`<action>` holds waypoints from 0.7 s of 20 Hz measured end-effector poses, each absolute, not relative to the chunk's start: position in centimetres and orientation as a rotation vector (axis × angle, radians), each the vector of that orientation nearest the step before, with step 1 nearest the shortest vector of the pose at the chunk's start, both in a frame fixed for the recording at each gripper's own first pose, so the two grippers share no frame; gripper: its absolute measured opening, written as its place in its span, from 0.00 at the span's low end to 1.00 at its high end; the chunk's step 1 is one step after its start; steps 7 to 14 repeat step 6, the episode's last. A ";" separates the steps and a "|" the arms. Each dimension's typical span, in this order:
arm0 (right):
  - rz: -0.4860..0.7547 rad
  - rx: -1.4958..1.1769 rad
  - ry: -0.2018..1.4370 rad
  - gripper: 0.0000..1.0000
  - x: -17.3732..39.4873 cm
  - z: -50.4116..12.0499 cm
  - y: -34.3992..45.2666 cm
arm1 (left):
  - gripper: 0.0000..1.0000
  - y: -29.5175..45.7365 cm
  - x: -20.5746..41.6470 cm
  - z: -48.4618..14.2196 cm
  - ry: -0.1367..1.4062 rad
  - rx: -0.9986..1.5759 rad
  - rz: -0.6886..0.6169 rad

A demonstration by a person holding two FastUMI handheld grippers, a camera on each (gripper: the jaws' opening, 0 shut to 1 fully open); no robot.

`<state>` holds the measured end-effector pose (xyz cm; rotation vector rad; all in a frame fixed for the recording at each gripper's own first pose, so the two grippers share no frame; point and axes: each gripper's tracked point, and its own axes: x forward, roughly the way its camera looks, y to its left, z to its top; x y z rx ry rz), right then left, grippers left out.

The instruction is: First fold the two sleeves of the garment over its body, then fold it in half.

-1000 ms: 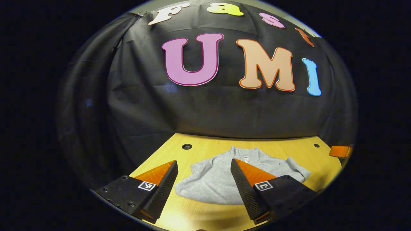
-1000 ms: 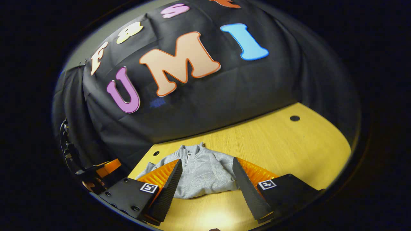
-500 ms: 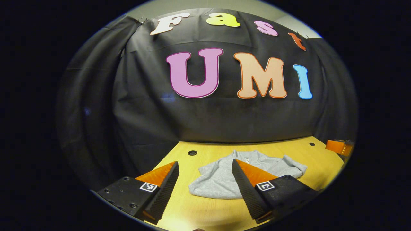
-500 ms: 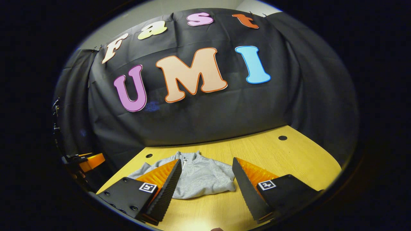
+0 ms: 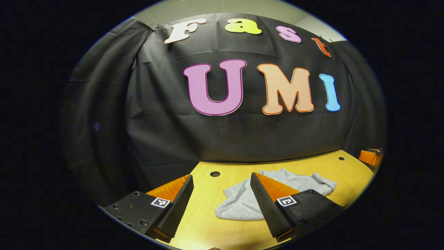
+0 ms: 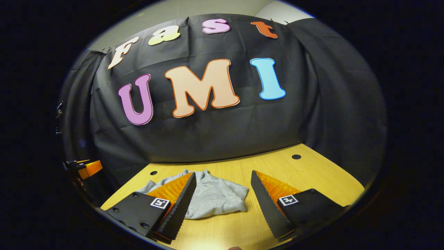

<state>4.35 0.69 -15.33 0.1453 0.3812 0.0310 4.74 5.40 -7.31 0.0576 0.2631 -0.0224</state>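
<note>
On the wooden table (image 5: 208,229), folded grey garment (image 5: 239,205); both claws (image 5: 222,203) (image 6: 222,203) wide open, empty.

Grey fleece garment (image 5: 242,205): 3 o'clock part hidden behind left tongs' finger (image 5: 265,203); right view, 9 o'clock part likewise.

Left tongs (image 5: 220,199) spread wide, nothing held; right tongs (image 6: 222,199) likewise, both level.
</note>
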 end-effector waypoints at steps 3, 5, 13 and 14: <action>0.034 0.129 0.372 0.94 4.4 -15.3 1.1 | 0.95 5.7 4.8 -7.3 0.269 0.056 -0.017; 0.037 0.123 0.368 0.98 4.4 -15.2 1.5 | 0.99 5.7 4.7 -7.3 0.271 0.057 -0.018; 0.038 0.121 0.362 0.98 4.5 -15.0 1.6 | 0.95 5.6 4.7 -7.2 0.270 0.058 -0.018; 0.038 0.121 0.362 0.98 4.5 -15.0 1.6 | 0.95 5.6 4.7 -7.2 0.270 0.058 -0.018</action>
